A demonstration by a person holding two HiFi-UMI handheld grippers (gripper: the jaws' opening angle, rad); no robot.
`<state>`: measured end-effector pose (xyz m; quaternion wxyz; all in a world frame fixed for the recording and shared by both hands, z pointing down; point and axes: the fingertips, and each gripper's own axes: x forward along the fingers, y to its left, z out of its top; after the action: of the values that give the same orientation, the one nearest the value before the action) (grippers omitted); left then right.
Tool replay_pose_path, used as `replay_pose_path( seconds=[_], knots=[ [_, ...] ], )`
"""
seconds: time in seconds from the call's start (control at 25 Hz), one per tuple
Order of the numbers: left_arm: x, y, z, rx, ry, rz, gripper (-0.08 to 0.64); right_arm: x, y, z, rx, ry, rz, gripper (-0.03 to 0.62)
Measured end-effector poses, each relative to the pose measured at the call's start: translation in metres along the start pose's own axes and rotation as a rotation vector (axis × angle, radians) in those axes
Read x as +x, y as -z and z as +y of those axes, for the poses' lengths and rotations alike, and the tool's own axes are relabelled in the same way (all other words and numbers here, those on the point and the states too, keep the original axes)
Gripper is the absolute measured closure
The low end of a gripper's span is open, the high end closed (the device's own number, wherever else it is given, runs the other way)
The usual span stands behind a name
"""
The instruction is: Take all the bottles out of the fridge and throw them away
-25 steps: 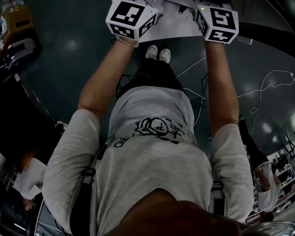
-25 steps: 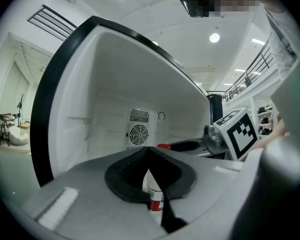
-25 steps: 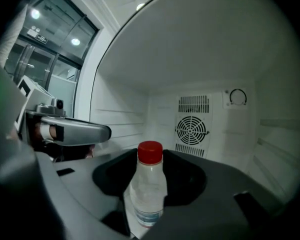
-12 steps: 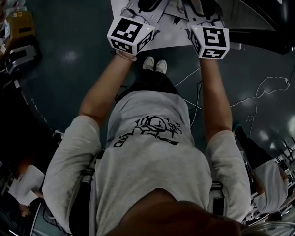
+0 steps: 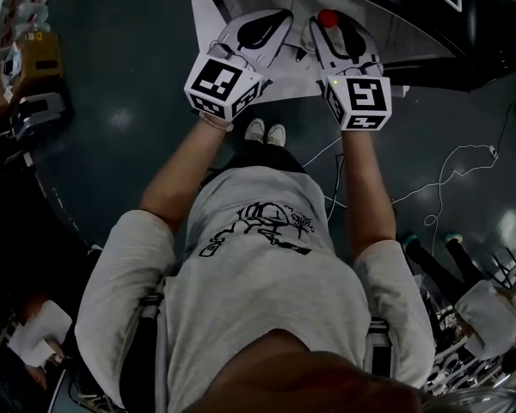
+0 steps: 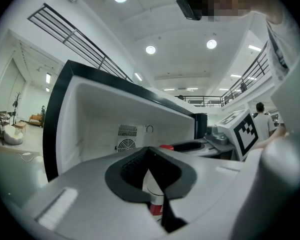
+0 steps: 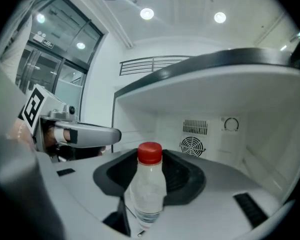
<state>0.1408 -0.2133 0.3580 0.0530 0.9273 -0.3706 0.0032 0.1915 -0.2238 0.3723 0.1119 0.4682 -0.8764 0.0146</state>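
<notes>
In the right gripper view a clear plastic bottle (image 7: 147,186) with a red cap (image 7: 150,153) stands upright between my right gripper's (image 7: 151,160) jaws. Those jaws have just been closing slightly and are shut on it. The same red cap (image 5: 328,16) shows at my right gripper (image 5: 333,27) in the head view. My left gripper (image 6: 152,158) is shut on a white bottle with a red label (image 6: 155,196), mostly hidden by the jaws. Both grippers are held side by side before the open fridge (image 6: 57,114), whose white inside has a fan vent (image 7: 192,145).
The fridge's black body (image 5: 430,24) lies at the head view's top right. Cables (image 5: 447,170) trail over the dark floor. A white sheet (image 5: 208,7) lies under the grippers. Boxes and clutter (image 5: 26,67) stand at the left, and another person (image 5: 490,308) at the lower right.
Both marker cubes have come lower in the head view, so the jaws and the red cap now show. More of the fridge has come into view at the top right.
</notes>
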Motion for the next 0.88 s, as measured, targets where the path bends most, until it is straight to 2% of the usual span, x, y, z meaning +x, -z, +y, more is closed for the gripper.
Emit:
replay_pose_path(
  seconds=[0.88],
  knots=[
    [-0.037,-0.07,-0.049,-0.023,0.096,-0.056,0.551,-0.064,-0.058,0.032,-0.008,-0.046,-0.025,0.437]
  ],
)
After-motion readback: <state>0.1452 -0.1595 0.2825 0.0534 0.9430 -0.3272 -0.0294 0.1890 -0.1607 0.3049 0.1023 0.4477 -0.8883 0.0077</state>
